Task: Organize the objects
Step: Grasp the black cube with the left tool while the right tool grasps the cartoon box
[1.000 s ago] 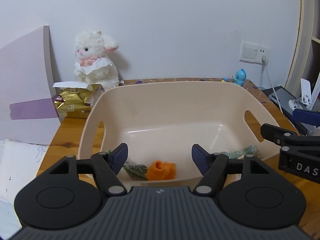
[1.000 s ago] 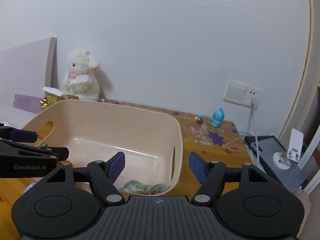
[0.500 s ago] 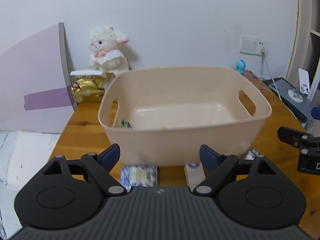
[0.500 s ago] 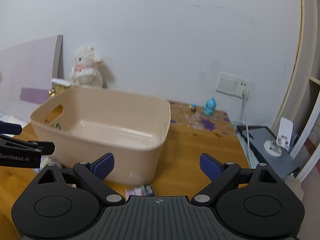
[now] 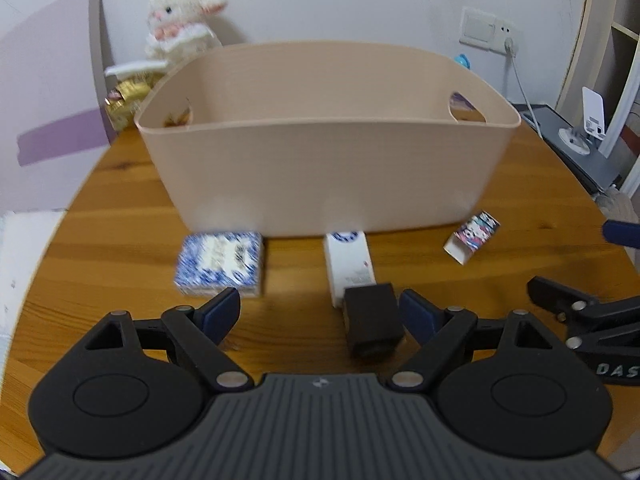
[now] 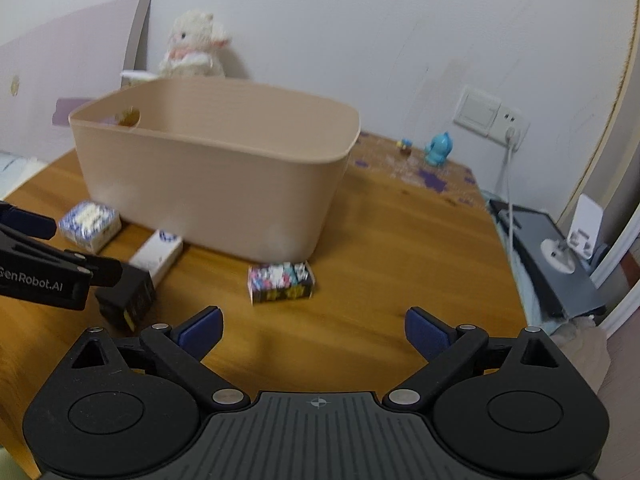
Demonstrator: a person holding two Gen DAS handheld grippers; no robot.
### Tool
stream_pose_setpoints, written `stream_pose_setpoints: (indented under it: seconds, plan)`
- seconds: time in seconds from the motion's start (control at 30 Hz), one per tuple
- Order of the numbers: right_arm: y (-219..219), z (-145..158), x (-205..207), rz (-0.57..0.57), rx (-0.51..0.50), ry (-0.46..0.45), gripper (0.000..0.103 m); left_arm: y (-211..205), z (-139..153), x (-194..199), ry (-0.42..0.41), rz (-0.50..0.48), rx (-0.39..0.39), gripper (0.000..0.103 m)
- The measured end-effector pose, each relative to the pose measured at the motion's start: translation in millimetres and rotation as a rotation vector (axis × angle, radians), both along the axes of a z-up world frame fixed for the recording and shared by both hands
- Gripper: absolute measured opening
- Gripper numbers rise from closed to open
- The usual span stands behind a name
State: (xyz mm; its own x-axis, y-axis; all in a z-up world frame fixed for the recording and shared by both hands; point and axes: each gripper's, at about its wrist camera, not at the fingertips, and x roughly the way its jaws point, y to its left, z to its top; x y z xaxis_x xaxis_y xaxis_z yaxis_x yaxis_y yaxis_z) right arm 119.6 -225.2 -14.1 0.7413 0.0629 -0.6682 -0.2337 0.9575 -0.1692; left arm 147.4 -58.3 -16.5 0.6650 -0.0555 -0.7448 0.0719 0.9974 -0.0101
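A beige plastic bin (image 5: 328, 168) (image 6: 212, 184) stands on the wooden table (image 5: 120, 240). In front of it lie a blue-and-white patterned box (image 5: 220, 262) (image 6: 90, 224), a white box (image 5: 350, 264) (image 6: 158, 254), a black box (image 5: 372, 326) (image 6: 128, 300) and a small colourful box (image 5: 472, 236) (image 6: 282, 282). My left gripper (image 5: 320, 314) is open, low over the table, with the black box just inside its right finger. My right gripper (image 6: 314, 330) is open too, a short way in front of the colourful box. The bin's contents are hidden by its wall.
A white plush lamb (image 5: 182, 20) and a gold packet (image 5: 128, 96) sit behind the bin near a lilac board (image 5: 52, 92). A small blue figurine (image 6: 438, 154), a wall socket with a cable (image 6: 510, 132) and a grey device (image 6: 548, 260) are at the right.
Both grippers have pulled back from above the bin and dropped lower. The bin's inside is out of sight, and the boxes on the table in front of it have come into view.
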Motion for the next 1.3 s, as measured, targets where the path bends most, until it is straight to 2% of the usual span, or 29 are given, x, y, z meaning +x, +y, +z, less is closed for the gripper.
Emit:
stream_pose_setpoints:
  seconds: [0.27,0.5,0.6,0.7,0.9,0.97,1.03,1.1,1.17,1.2,1.23,1.3]
  plan:
    - [-4,-22,16,0.005,0.013,0.054,0.099,-2,-17,12,0.081,-0.025,-0.083,0.087]
    - [-5,-36,35,0.007,0.041,0.081,0.099,-7,-31,23,0.155,-0.032,-0.066,0.087]
    - [-3,-44,44,0.004,0.047,0.090,0.098,-8,-34,25,0.159,-0.032,-0.036,0.079]
    - [-2,-52,52,0.000,0.058,0.096,0.092,-8,-31,26,0.153,-0.038,-0.025,0.069]
    - [1,-58,63,-0.010,0.093,0.072,0.086,-3,-28,27,0.138,-0.041,0.010,0.046]
    - [3,-59,66,-0.009,0.095,0.057,0.079,1,-27,28,0.132,-0.038,0.011,0.034]
    - [5,-57,67,-0.007,0.109,0.050,0.059,6,-26,28,0.133,-0.036,-0.010,0.034]
    - [5,-56,66,-0.002,0.126,0.051,0.045,10,-26,26,0.131,-0.034,-0.019,0.034]
    - [8,-56,63,-0.010,0.116,0.044,0.042,12,-25,24,0.127,-0.035,-0.016,0.034]
    - [8,-56,62,-0.011,0.110,0.040,0.018,13,-25,22,0.127,-0.037,-0.014,0.034]
    - [8,-56,60,-0.009,0.118,0.042,0.007,14,-25,20,0.128,-0.039,-0.014,0.034]
    - [6,-54,57,-0.023,0.126,0.050,0.007,16,-24,17,0.130,-0.039,-0.019,0.034]
